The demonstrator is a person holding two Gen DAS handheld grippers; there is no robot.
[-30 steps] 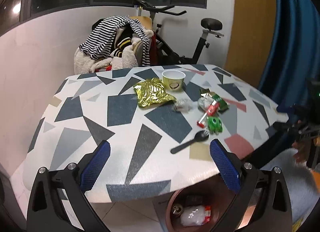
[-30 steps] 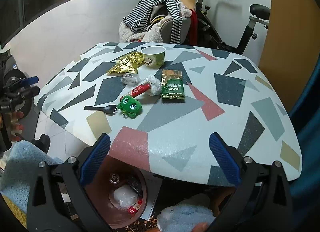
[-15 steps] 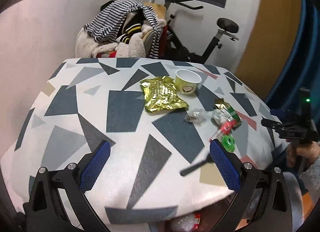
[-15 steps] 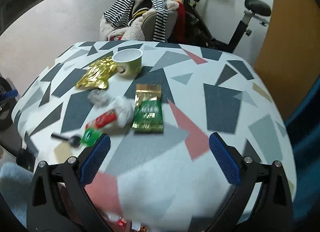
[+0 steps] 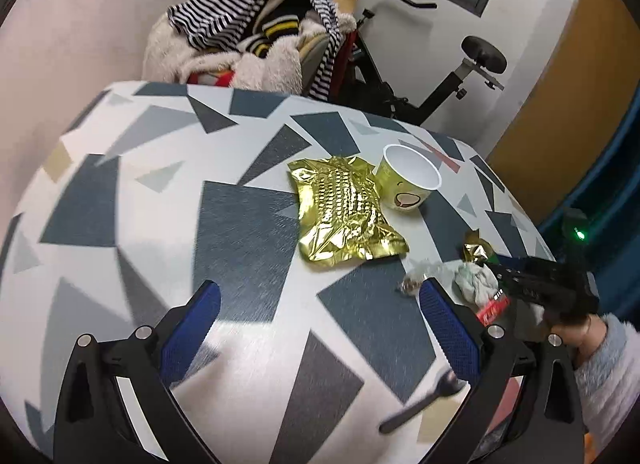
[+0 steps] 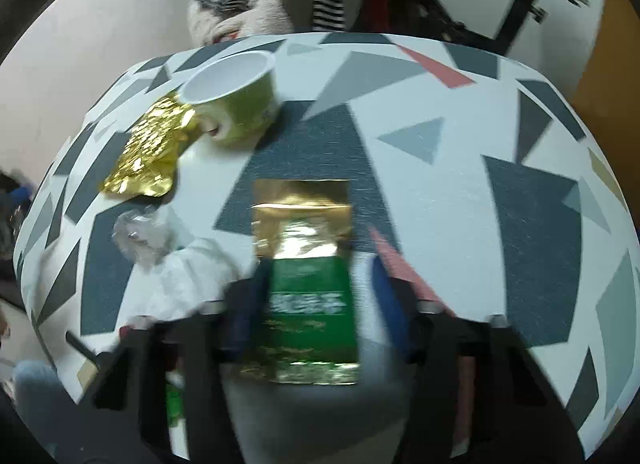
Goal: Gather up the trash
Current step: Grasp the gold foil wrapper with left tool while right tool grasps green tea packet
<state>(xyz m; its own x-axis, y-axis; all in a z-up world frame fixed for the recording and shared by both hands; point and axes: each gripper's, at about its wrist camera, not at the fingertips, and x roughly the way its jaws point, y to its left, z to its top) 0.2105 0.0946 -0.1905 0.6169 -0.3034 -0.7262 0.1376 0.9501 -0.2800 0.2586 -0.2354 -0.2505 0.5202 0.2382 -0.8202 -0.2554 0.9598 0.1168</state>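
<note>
Patterned tabletop point(image 5: 120, 200) with grey, dark and pink triangles fills both views; behind it sit a chair heaped with striped clothes point(image 5: 256, 24) and an exercise bike point(image 5: 436, 84).

We see the left tool point(image 5: 318, 328) spread wide, blue pads empty, hovering over bare tabletop near the front edge. Just past its right finger lies a small clear wrapper point(image 5: 416, 276), then a crumpled white tissue point(image 5: 476, 280) and a red wrapper point(image 5: 494, 306). A black plastic spoon point(image 5: 424, 400) shows low, beside that same finger. Farther out lies the crinkled gold foil bag point(image 5: 344, 212), with the green paper cup point(image 5: 408, 180) upright and touching the bag's far right corner.

We see the right tool point(image 6: 316, 296) blurred, its fingers partly closed on either side of the green tea packet point(image 6: 306, 284). The left finger looks to touch the packet edge, the right one stands a little off; we cannot tell if it grips. The packet lies flat on the tabletop, gold top end pointing away. To its left is the crumpled tissue, then the clear wrapper beyond it. The gold bag and green cup sit farther back left. In the left view the right tool shows at the right edge, held by the right hand point(image 5: 576, 332) in a fuzzy sleeve.
</note>
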